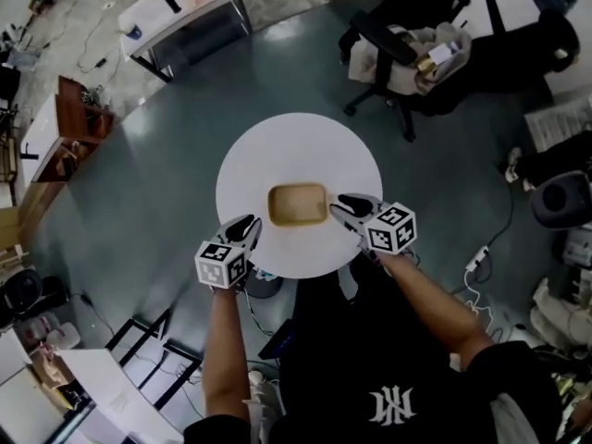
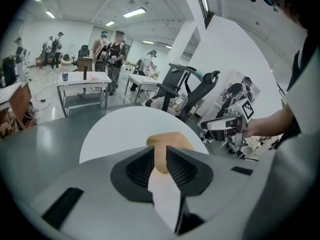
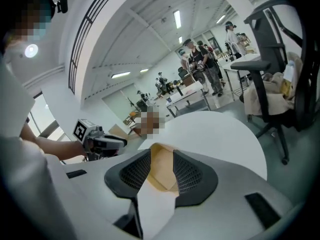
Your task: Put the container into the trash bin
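No words or numbers read clearly here. A white emblem [image 1: 390, 405] sits on the black shirt [image 1: 342, 359], its characters unclear. The left cube [image 1: 222, 264] and right cube [image 1: 390, 228] carry only square black-and-white marker patterns.

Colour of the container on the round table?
Light brown. The container shows best in the head view.

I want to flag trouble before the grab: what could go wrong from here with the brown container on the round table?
1. The right gripper, jaws open, sits at the edge of the container. It may shove the shallow container across the table instead of catching its rim.
2. The left gripper, also open, hangs by the table's near edge, apart from the container. It could knock that edge coming in.
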`<state>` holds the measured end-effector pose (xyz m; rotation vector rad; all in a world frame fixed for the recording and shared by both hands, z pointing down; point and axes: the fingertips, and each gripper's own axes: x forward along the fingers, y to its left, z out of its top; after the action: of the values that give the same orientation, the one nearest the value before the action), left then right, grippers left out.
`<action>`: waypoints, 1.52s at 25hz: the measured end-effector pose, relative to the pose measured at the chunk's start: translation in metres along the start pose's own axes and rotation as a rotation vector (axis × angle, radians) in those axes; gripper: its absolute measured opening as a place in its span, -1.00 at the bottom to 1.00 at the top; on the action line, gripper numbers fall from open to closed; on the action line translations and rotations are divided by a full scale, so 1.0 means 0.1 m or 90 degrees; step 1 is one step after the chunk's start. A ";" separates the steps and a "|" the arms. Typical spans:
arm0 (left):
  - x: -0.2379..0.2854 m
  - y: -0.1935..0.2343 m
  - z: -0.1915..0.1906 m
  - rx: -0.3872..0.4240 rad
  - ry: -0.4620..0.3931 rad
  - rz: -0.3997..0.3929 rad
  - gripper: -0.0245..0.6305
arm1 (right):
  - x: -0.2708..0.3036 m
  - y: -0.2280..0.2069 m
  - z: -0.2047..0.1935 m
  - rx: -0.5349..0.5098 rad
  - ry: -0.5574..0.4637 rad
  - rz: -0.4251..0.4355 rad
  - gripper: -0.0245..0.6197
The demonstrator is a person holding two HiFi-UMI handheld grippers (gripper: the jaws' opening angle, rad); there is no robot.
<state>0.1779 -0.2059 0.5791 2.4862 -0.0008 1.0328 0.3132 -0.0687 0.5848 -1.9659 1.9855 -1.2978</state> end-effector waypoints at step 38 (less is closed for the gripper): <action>0.89 0.24 -0.36 -0.068 0.165 -0.039 -0.71 | 0.57 -0.54 -0.56 0.093 0.118 -0.112 -0.67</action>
<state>0.2140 -0.1986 0.6713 2.2282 0.0959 1.2859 0.3136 -0.0797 0.6803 -2.0568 1.7604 -1.6716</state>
